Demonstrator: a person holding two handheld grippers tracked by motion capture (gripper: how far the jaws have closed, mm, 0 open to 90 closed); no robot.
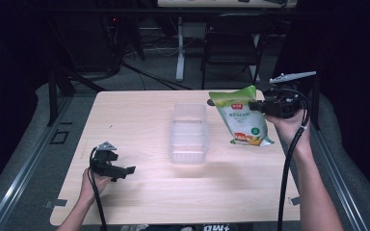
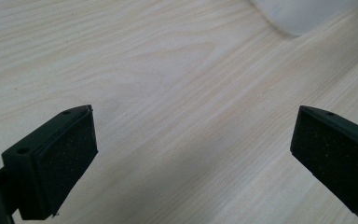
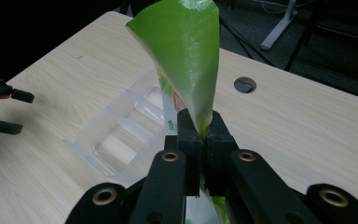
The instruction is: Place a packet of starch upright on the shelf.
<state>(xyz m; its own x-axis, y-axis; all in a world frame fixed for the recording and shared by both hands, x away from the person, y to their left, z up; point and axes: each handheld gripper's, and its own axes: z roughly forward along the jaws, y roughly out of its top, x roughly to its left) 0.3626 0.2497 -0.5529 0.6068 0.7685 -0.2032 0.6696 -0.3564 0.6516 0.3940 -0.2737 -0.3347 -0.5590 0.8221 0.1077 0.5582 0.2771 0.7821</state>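
Bare table (image 1: 139, 108) lies open left of the clear tray (image 1: 189, 132); the hanging bag (image 1: 241, 120) crowds its right.

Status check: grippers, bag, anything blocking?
Right gripper shut on green bag, lifted beside clear tray. Left gripper open, low over table. Nothing blocking.

A pale wooden table (image 1: 139, 192) carries a clear plastic tray (image 1: 189, 133) near its middle.

- Left tongs (image 1: 125, 172) are held low near the person's side, jaws spread wide apart.
- Right tongs (image 1: 256, 105) are raised on an outstretched forearm, jaws clamped together.
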